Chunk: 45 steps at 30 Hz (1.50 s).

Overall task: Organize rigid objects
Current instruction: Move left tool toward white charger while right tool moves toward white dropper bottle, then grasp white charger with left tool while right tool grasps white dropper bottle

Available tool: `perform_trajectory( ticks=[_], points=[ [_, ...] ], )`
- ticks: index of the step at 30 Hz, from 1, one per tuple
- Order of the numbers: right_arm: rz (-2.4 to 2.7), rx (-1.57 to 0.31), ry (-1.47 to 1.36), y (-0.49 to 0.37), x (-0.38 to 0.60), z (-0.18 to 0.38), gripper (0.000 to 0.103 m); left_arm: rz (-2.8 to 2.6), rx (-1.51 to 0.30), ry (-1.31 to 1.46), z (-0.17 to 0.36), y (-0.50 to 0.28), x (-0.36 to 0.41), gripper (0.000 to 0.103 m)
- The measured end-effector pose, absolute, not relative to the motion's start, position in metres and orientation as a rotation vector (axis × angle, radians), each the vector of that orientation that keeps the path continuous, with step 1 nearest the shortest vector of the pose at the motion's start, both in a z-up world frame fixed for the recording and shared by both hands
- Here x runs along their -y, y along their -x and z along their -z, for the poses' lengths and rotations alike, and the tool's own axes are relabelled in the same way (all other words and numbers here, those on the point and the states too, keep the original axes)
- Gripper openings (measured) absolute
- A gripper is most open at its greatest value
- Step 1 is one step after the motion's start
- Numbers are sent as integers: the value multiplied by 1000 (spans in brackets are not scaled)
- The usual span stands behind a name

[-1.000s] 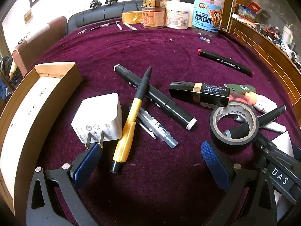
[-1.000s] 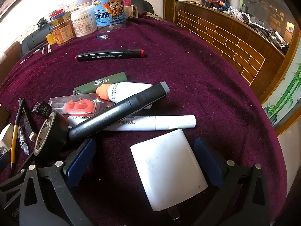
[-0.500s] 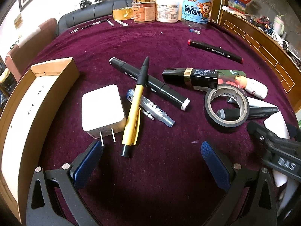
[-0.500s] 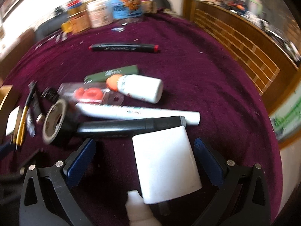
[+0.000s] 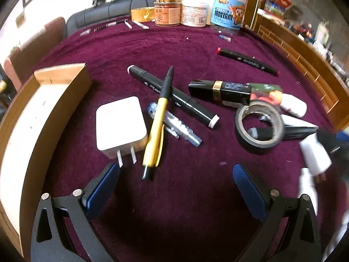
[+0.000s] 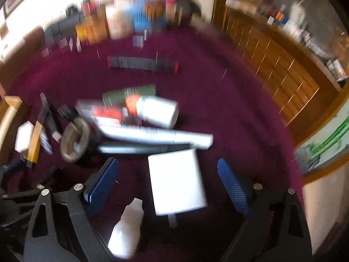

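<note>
My whole right wrist view is smeared by motion, so the jars (image 6: 130,19) at the table's far end are streaks whose labels I cannot read, and the white charger (image 6: 176,183) between my right gripper's closing fingers shows no sharp edge, so I cannot tell whether either pad touches it. In my left wrist view the cardboard box (image 5: 28,118) is cut by the left edge, the right edge blurs a white object (image 5: 314,152), and the tape roll (image 5: 259,128) hides part of a black marker (image 5: 298,130) passing through it
</note>
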State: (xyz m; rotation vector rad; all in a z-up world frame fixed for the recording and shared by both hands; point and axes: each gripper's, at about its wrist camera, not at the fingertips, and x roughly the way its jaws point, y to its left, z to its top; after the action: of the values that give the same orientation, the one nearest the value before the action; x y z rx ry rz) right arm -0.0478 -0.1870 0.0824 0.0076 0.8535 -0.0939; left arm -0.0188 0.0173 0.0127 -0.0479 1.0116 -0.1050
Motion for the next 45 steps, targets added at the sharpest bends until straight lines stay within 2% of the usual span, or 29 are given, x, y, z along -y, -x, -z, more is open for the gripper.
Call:
perform_trajectory(
  ticks=[2, 4, 6, 7, 9, 11, 15, 16, 17, 22, 24, 26, 29, 31, 32, 34, 45],
  points=[
    [107, -656, 13, 83, 183, -115, 95, 117, -945, 74, -33, 32, -30, 94],
    [66, -573, -44, 103, 185, -120, 102, 105, -818, 88, -63, 52, -49, 94],
    [29, -663, -134, 99, 191, -107, 103, 75, -627, 126, -99, 87, -77, 95],
    [32, -703, -178, 95, 194, -97, 102, 57, -548, 130, -110, 100, -87, 102],
    [24, -729, -232, 99, 196, -81, 100, -5, -428, 108, -125, 119, -103, 102],
    [4, -769, -214, 95, 188, -68, 98, -22, -487, 64, -122, 112, -109, 102],
    [-42, -792, -172, 102, 173, -59, 90, 3, -730, 82, -88, 84, -118, 102],
    [-56, -797, -167, 105, 172, -58, 83, 17, -759, 104, -81, 80, -119, 102],
    [-64, -807, -159, 105, 171, -58, 81, 26, -779, 110, -76, 77, -117, 101],
    [-71, -844, -180, 106, 178, -47, 81, 31, -824, 35, -65, 49, -92, 97],
    [-78, -859, -216, 105, 183, -43, 81, 39, -865, 52, -61, 32, -89, 91],
    [-82, -869, -241, 103, 186, -39, 81, 51, -927, 81, -51, 16, -89, 74],
    [-87, -876, -249, 101, 187, -37, 81, 72, -1032, 127, -29, -9, -87, 62],
    [-94, -882, -251, 100, 187, -36, 81, 102, -1024, 178, -25, -12, -91, 60],
    [-99, -884, -253, 99, 187, -35, 81, 108, -1027, 181, -26, -12, -92, 54],
    [-100, -887, -256, 98, 188, -33, 81, 118, -1025, 171, -28, -8, -92, 49],
    [-118, -917, -321, 93, 196, -20, 81, 114, -1087, 92, -16, -38, -71, 49]
  ],
)
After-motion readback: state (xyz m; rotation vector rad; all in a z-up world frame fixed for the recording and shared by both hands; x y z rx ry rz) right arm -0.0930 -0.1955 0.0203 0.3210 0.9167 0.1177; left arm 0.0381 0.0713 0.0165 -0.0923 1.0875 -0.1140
